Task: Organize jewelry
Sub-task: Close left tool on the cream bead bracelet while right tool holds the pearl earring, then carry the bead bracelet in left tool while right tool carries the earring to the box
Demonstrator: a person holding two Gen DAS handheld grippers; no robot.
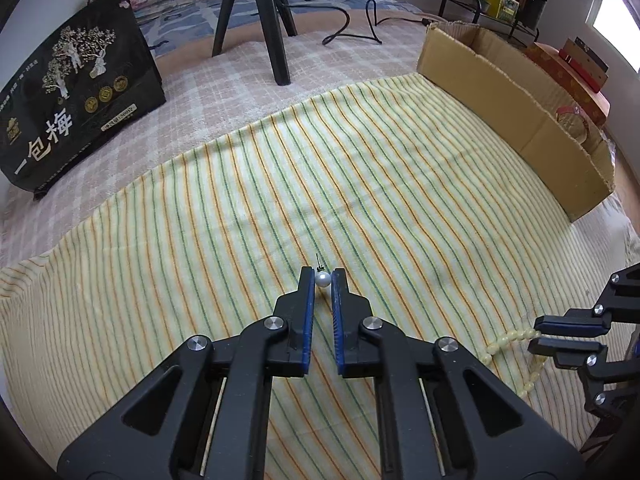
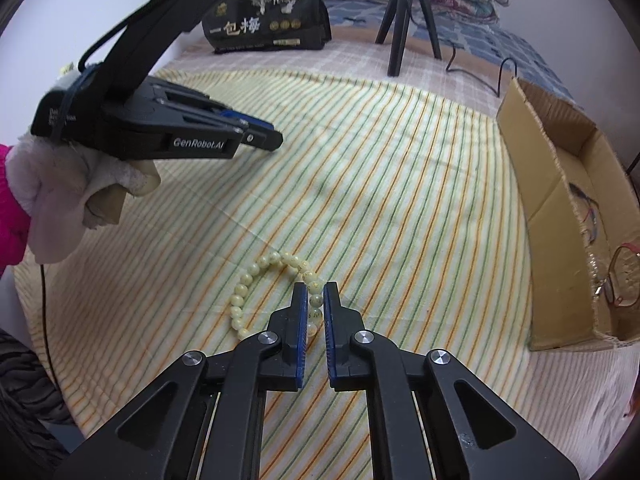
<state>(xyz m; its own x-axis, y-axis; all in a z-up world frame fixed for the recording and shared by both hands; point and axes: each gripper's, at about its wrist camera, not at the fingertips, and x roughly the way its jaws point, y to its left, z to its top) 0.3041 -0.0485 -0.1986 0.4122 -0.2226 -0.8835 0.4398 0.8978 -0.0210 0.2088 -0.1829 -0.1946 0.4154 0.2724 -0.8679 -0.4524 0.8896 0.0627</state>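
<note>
Left wrist view, left hand-held gripper [image 1: 322,276] pinching pearl earring [image 1: 322,279], right hand-held gripper [image 2: 316,294] clamping bead bracelet [image 2: 256,270], cardboard box [image 1: 500,96] nearby

Bed with striped cloth [image 1: 280,200].
Black bag [image 1: 76,92] and tripod [image 1: 256,12] stand beyond it; cable [image 1: 352,28] near tripod.

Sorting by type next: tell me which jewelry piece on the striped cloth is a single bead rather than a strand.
The small white pearl earring, pinched in the left claw. The other, a pale yellow beaded bracelet, is a loop of many beads.
</note>
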